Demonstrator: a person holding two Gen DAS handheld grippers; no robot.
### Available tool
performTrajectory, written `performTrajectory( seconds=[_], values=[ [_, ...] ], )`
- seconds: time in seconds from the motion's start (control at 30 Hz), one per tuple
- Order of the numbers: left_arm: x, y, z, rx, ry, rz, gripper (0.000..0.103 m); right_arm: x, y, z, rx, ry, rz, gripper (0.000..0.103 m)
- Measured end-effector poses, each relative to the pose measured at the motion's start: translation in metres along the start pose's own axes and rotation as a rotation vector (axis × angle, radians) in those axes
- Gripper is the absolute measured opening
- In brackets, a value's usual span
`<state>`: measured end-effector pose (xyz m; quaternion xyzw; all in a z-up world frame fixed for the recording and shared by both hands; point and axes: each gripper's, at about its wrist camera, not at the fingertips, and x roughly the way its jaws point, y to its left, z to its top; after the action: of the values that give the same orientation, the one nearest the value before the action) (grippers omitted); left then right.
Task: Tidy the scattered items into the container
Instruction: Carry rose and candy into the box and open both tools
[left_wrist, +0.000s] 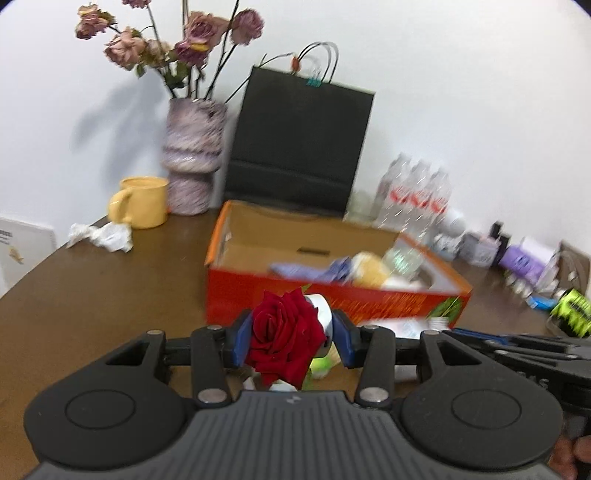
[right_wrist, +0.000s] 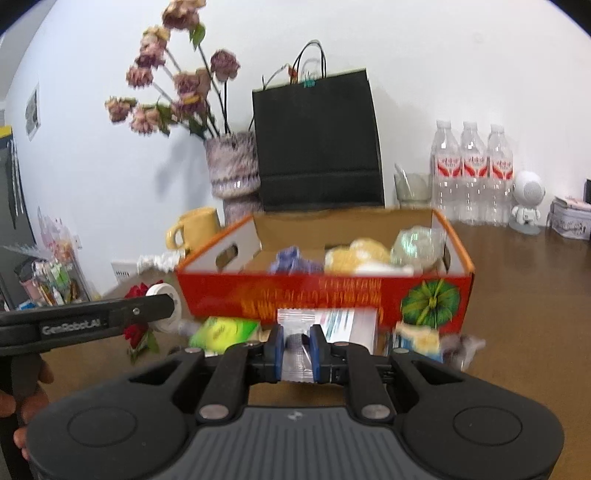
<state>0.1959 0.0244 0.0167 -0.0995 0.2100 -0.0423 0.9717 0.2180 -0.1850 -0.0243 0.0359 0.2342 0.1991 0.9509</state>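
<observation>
The open red box (right_wrist: 325, 295) sits mid-table, already part filled, with packets crowding its near wall and bare brown table (right_wrist: 524, 295) to its right. Only the right wrist view shows the silver packet (right_wrist: 297, 356) clamped in the right gripper (right_wrist: 297, 350). The left gripper (left_wrist: 291, 338) is clamped on a red rose (left_wrist: 284, 339) and white tape roll (left_wrist: 320, 310), near the box's left corner.

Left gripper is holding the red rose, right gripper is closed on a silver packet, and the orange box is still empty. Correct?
Not quite: the orange box isn't empty. The right wrist view shows a purple item, a yellow one and a clear wrapped one inside. The rest holds: left gripper holds the red rose, right gripper is closed on the silver packet.
</observation>
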Motion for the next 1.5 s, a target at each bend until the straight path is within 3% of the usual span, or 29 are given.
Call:
performTrajectory(
  seconds=[0.2,0.47,0.67,0.93,1.03,1.07,1.1,1.17,1.5],
  values=[
    [0.022,-0.013,0.044,0.001,-0.078,-0.037,0.046,0.009,-0.012,0.049,-0.016,-0.096,-0.003,0.013],
    [0.096,-0.013,0.078,-0.060,-0.097,0.025,0.046,0.066,-0.034,0.090,0.002,-0.129,0.000,0.013],
    [0.138,-0.003,0.073,-0.049,-0.031,0.073,0.046,0.116,-0.053,0.087,0.026,-0.036,-0.029,0.013],
    [0.160,-0.005,0.061,-0.018,0.035,0.089,0.046,0.136,-0.065,0.083,0.037,0.002,-0.053,0.013],
    [0.159,-0.006,0.062,-0.005,0.046,0.104,0.057,0.137,-0.063,0.084,0.017,0.025,-0.047,0.016],
    [0.157,-0.006,0.063,-0.006,0.043,0.119,0.082,0.137,-0.062,0.085,0.008,0.036,-0.057,0.034],
    [0.155,-0.007,0.065,-0.005,0.036,0.138,0.101,0.137,-0.062,0.086,0.001,0.049,-0.072,0.075],
    [0.149,-0.010,0.068,0.021,0.004,0.216,0.103,0.133,-0.063,0.089,-0.002,0.053,-0.103,0.102],
    [0.143,-0.018,0.070,0.054,-0.001,0.194,0.103,0.119,-0.067,0.099,0.013,0.041,-0.099,0.103]
  ],
)
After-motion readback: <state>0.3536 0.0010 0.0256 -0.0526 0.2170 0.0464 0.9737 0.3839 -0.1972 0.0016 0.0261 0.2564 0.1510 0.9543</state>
